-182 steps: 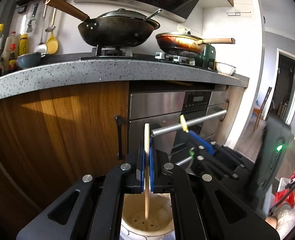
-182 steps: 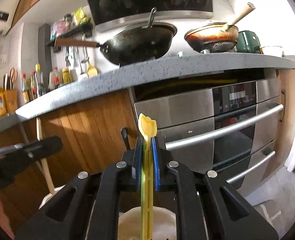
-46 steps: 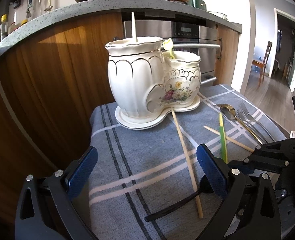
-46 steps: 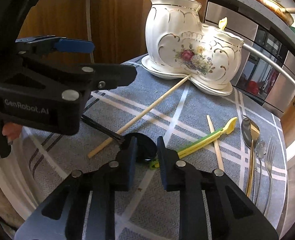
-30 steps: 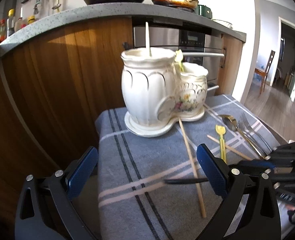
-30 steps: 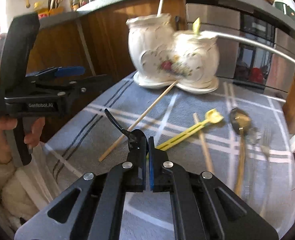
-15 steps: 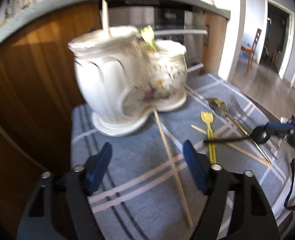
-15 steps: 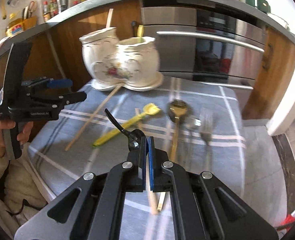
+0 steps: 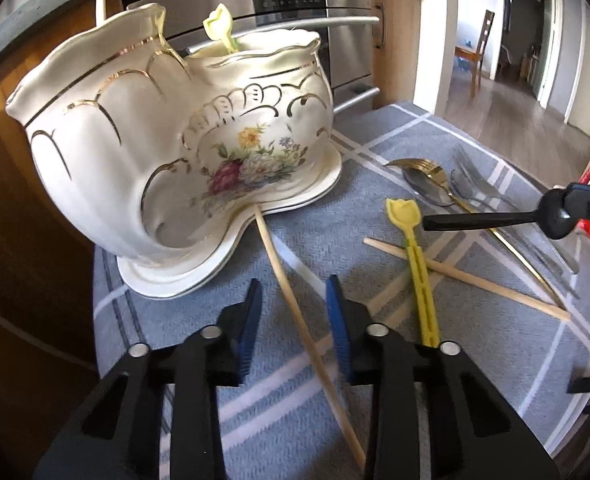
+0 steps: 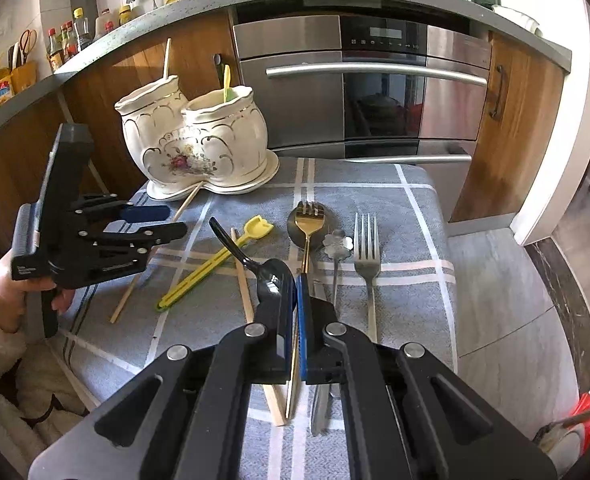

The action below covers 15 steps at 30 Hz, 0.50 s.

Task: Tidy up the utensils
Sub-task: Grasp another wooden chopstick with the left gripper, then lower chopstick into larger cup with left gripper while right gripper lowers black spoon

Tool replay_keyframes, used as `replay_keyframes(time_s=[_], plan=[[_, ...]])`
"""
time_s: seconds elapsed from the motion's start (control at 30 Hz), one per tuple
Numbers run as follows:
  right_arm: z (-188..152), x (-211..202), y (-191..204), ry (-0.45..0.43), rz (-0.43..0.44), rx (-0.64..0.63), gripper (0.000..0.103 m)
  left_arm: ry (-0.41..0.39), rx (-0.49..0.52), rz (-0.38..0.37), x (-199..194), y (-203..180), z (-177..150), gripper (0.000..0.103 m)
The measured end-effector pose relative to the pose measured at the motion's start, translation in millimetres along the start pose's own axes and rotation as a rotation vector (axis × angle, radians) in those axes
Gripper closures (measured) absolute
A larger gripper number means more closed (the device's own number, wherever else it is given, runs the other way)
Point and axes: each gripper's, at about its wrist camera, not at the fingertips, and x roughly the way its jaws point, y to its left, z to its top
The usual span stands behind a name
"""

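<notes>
A white floral ceramic utensil holder (image 9: 183, 148) (image 10: 199, 144) stands on the grey checked cloth; a chopstick and a yellow utensil stick out of it. My left gripper (image 9: 293, 312) is open, low over a wooden chopstick (image 9: 295, 312) lying on the cloth. My right gripper (image 10: 296, 300) is shut on a black spoon (image 10: 255, 264), held above the cloth; the spoon also shows in the left wrist view (image 9: 495, 218). A yellow utensil (image 9: 415, 264) (image 10: 211, 268) lies across another chopstick (image 9: 475, 280).
A gold spoon (image 10: 306, 224), a small flower-handled spoon (image 10: 337, 252) and a steel fork (image 10: 367, 248) lie on the cloth's right side. An oven front (image 10: 375, 92) and wood cabinets stand behind. The cloth edge drops to the floor at right.
My left gripper has come lower and closer over the chopstick, its jaws narrower. My right gripper has lifted the black spoon and pulled back to the right.
</notes>
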Motion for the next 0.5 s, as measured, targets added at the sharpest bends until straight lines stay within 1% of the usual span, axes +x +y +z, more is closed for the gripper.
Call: replay_keyframes(time_s=[0.03,0.07,0.1,0.13,0.17,0.23,0.37,0.5], plan=[[0.1,-0.5,1.0,0.0,0.002,-0.003,0.101,0.004,-0.005,0.002,2.2,0.6,0.0,0.078],[0.7,-1.1,2.2,0.001,0.001,-0.009,0.101,0.011,-0.016,-0.011,4.4,2.1,-0.7,0.087],[1.2,-1.4,2.6,0.004,0.001,-0.013,0.101,0.015,-0.026,-0.029,5.7,3.3,-0.8,0.09],[2.4,-1.9,2.9,0.005,0.003,-0.017,0.101,0.008,-0.036,-0.04,4.5,4.9,-1.7,0.091],[3.7,-2.0,3.5,0.004,0.002,-0.021,0.101,0.003,-0.035,-0.044,3.5,5.5,-2.0,0.098],[6.1,-2.9,4.3,-0.001,-0.002,-0.028,0.101,-0.014,-0.029,-0.035,-1.2,6.7,-3.1,0.098],[12.2,-8.4,6.0,-0.018,-0.008,-0.049,0.101,-0.095,-0.047,-0.051,-27.7,15.3,-5.6,0.098],[25.4,-13.1,6.2,-0.035,-0.013,-0.054,0.101,-0.191,-0.046,-0.027,-61.3,24.1,-5.5,0.098]])
